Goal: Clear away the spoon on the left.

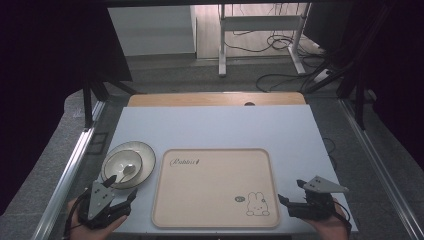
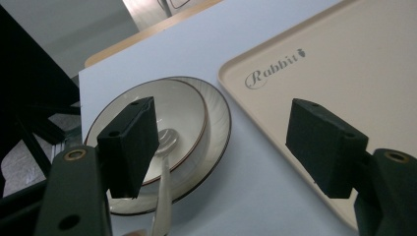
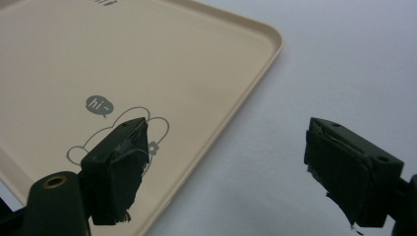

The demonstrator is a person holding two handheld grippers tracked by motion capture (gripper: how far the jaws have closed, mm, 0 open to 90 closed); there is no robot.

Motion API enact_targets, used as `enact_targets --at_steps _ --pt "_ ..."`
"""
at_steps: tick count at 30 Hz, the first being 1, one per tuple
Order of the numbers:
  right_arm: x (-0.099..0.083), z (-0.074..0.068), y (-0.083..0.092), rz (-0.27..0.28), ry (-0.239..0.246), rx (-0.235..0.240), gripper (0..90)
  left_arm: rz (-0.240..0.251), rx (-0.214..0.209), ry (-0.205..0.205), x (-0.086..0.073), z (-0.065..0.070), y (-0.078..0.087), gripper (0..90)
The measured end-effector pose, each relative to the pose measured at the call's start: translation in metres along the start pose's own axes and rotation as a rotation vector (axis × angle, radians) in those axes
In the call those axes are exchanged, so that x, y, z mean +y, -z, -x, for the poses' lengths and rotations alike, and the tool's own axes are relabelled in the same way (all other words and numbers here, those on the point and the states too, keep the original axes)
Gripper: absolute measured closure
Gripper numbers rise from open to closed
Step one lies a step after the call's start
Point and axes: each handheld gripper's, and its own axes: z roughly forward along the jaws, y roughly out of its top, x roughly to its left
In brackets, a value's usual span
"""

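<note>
White table point(image 1: 215, 130), beige tray point(image 1: 215, 187), plate point(image 1: 146, 161)

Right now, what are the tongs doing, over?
Left tongs open, near the bowl and spoon. Right tongs open, empty, beside the tray. Nothing in the way.

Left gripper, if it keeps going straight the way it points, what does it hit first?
Probably the spoon handle and the bowl on its plate, just ahead of the open left gripper; depth is unclear.
</note>
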Motion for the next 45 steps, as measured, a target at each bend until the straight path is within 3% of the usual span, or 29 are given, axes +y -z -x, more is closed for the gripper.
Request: enact_targets --at_steps 14,35,38,45 --pt "-0.001 0.001 -0.001 -0.008 0.000 -0.003 17.1 -0.027 0.047 0.028 -0.015 -0.013 0.005 29.0" --pt "-0.001 0.001 -0.003 -0.025 0.000 -0.004 17.1 -0.062 0.021 0.057 -0.030 -0.022 0.005 30.0" --pt "-0.001 0.001 -0.003 -0.025 0.002 -0.004 17.1 -0.061 0.028 0.049 -0.031 -0.023 0.003 33.1" --pt "-0.001 0.001 -0.005 -0.030 0.003 -0.001 17.1 -0.068 0.042 0.047 -0.034 -0.027 0.001 50.5"
